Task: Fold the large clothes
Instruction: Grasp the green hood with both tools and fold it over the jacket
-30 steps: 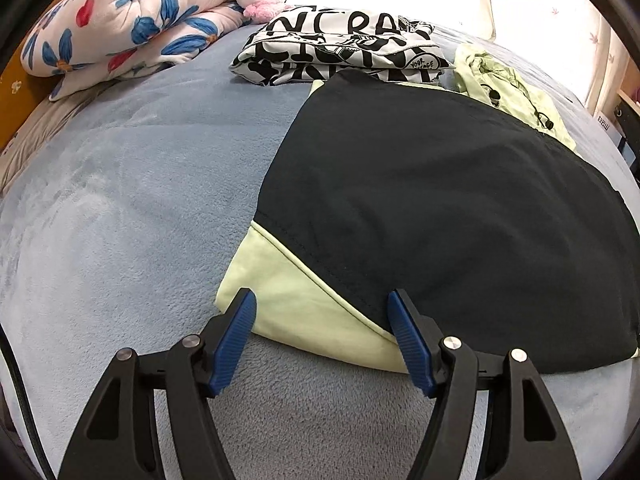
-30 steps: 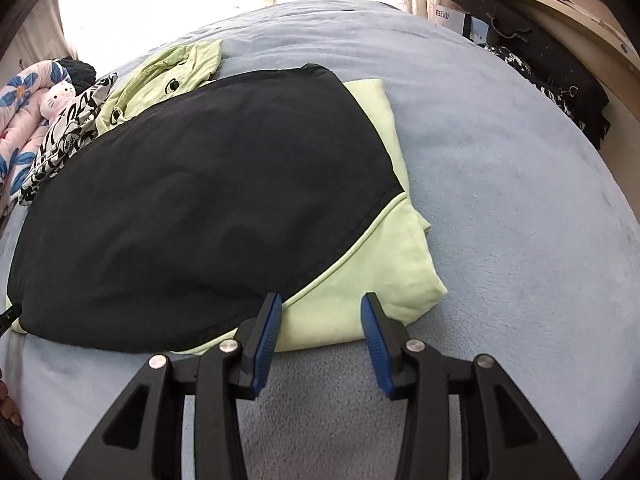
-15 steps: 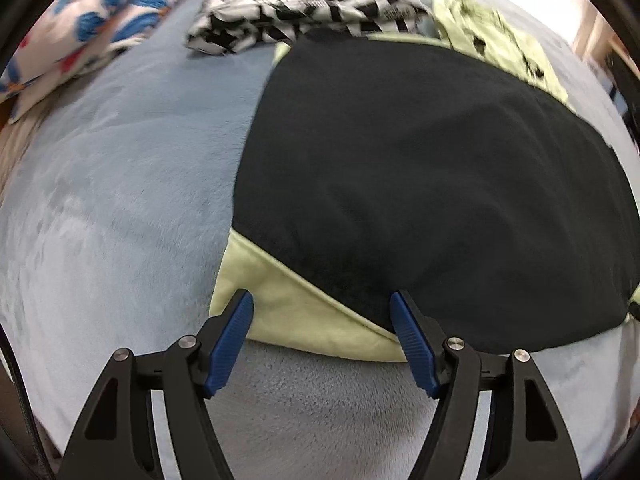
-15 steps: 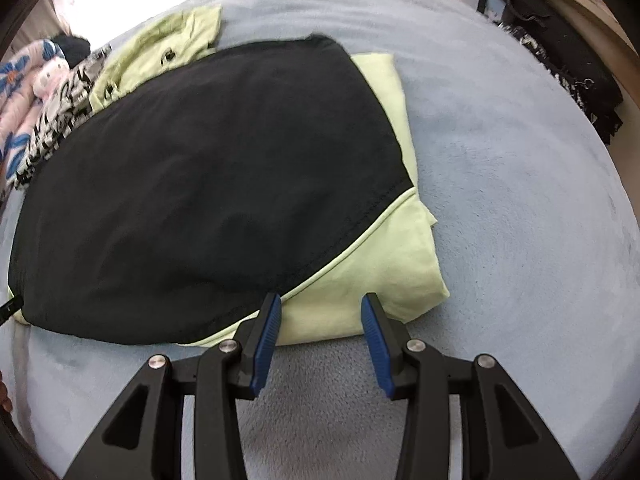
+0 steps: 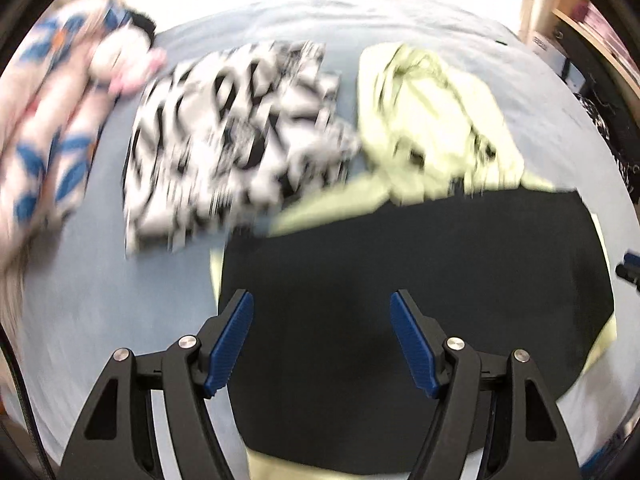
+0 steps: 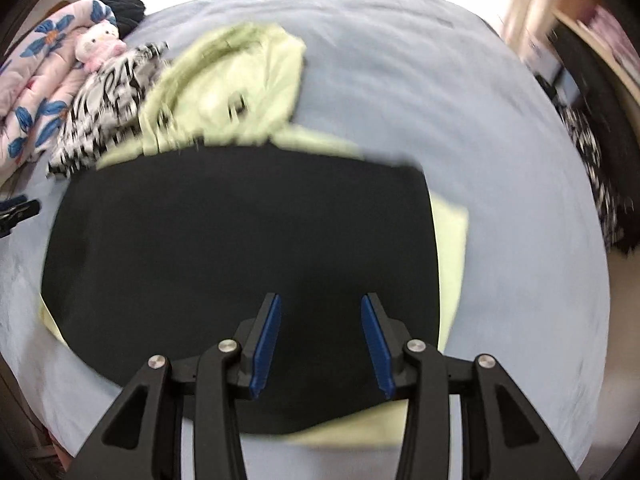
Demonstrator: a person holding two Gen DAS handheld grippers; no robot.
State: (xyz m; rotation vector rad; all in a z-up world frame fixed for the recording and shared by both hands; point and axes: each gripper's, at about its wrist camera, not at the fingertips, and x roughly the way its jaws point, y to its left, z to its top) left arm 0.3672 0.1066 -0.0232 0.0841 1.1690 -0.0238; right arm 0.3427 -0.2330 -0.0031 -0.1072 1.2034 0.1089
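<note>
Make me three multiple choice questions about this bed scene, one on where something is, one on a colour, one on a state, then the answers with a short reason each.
1. Where does the black-and-white printed garment lie?
A. between the floral quilt and the crumpled green hood
B. on top of the black panel
C. on the floor

2. What colour trims the black jacket?
A. red
B. pale green
C. orange

3. What is the state of the left hand-held gripper and the right hand-held gripper?
A. both clamp cloth
B. one clamps cloth
C. both open, holding nothing

Answers: 1 A, it sits on the bed between them. 2 B, pale green edges show around the black panel. 3 C, only gaps show between the blue pads.
</note>
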